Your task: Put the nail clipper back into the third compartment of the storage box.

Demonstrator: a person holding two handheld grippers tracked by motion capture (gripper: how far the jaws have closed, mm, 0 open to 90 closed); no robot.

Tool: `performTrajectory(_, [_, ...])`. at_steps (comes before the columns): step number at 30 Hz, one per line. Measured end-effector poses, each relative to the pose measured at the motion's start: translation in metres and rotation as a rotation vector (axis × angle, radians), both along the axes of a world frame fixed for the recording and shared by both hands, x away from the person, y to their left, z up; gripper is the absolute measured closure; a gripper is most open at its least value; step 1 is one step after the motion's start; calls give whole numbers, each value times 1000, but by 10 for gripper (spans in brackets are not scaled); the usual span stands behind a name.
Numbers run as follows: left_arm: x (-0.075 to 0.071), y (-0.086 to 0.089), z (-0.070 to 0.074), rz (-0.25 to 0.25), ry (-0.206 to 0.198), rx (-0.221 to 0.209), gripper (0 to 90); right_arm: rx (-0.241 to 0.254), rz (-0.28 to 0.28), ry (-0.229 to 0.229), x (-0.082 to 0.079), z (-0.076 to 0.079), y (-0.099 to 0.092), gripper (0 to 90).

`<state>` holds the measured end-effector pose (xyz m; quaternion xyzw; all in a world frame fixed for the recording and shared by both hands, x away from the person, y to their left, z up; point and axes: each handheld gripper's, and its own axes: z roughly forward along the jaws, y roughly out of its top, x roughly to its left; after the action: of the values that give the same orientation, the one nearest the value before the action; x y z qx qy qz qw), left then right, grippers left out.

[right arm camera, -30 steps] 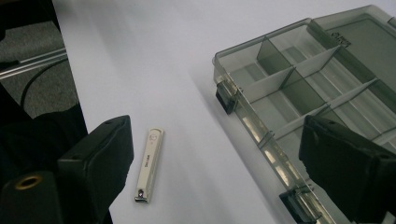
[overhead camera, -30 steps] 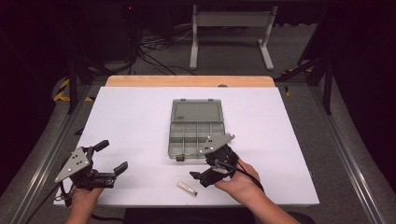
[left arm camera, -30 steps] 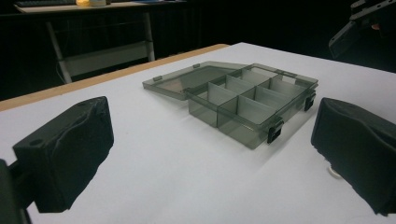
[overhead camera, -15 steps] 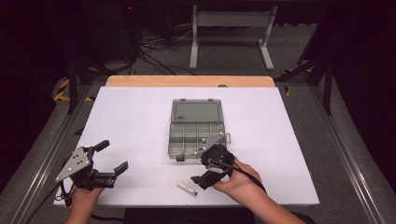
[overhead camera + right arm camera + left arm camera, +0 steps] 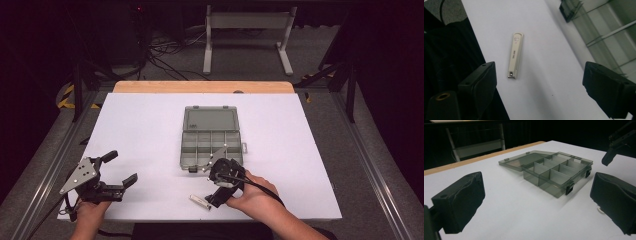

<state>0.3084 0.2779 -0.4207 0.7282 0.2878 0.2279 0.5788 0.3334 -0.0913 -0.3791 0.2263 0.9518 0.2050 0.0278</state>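
Right gripper view: slim cream metal nail clipper (image 5: 515, 55), flat.

Lab or test bay: white-topped table (image 5: 150, 130) on a dark floor, loose cables (image 5: 165, 55) behind, metal stand (image 5: 247, 30) (black surround throughout).

I've swung my right gripper (image 5: 216, 196) from the organizer box's (image 5: 210, 140) near edge toward seven o'clock; its wide-apart jaws now hang over the nail clipper (image 5: 199, 201).
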Motion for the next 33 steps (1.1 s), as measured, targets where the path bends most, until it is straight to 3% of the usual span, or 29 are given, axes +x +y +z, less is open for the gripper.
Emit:
performTrajectory(8, [0, 1, 1, -1, 3, 4, 5, 4, 26, 35, -1, -9, 9, 135])
performTrajectory(16, [0, 1, 0, -3, 3, 2, 4, 41, 30, 50, -4, -20, 16, 149])
performTrajectory(23, [0, 0, 0, -3, 2, 5, 4, 25, 33, 75, -7, -29, 24, 204])
performTrajectory(33, [-1, 0, 1, -5, 0, 9, 5, -6, 37, 55, -13, -42, 33, 310])
